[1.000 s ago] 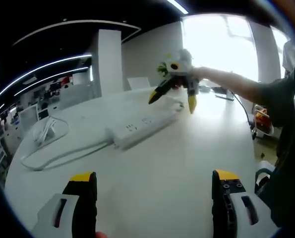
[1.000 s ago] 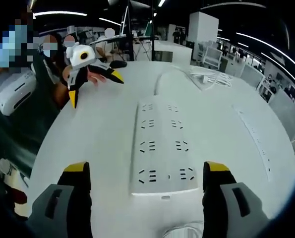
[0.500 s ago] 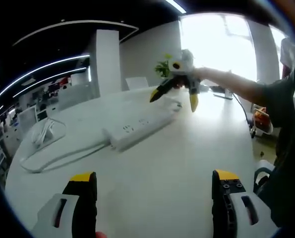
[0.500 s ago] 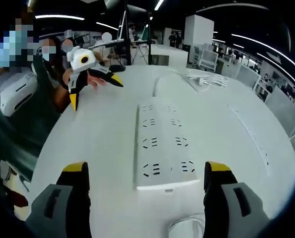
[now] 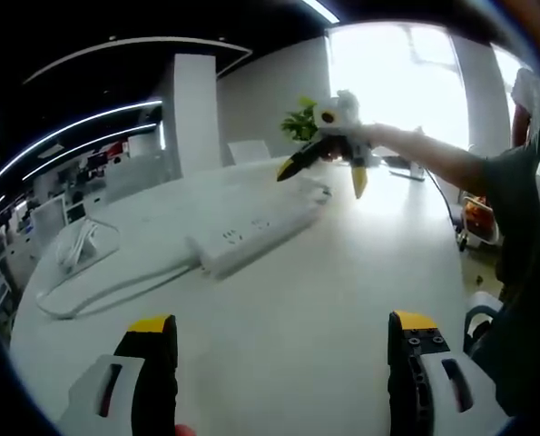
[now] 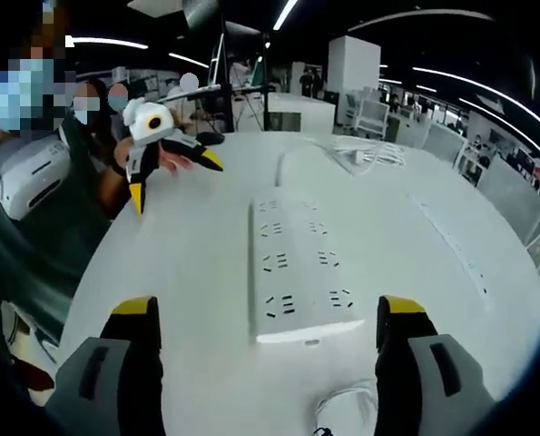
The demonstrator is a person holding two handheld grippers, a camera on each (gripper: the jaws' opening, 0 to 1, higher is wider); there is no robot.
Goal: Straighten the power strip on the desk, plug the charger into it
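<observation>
Since a second ago the right gripper (image 6: 267, 313) has drawn back and up from the power strip (image 6: 295, 270), which now sits smaller and farther ahead between its jaws in the right gripper view, with more bare desk (image 6: 183, 272) before its near end. In that view the jaws stand wide apart, holding nothing, and a loop of white cable (image 6: 347, 400) lies on the desk just below the strip's near end. The strip rests flat on the white desk, sockets up, running away from the camera; its cord (image 6: 292, 156) curves off from the far end toward a coiled white bundle, the charger (image 6: 369, 153), lying well beyond. To the left, the left gripper (image 6: 174, 177) hangs above the desk edge, yellow-tipped jaws spread and empty, a hand (image 6: 165, 156) behind it. In the left gripper view its own jaws likewise stand wide open over bare desk; farther on the strip lies at a slant, its cord sweeping left to the coiled charger (image 5: 77, 243). Beyond the strip's far end the right gripper (image 5: 328, 173) hovers above the desk, jaws parted, on an outstretched arm (image 5: 433, 156) against a bright window (image 5: 406, 73).
</observation>
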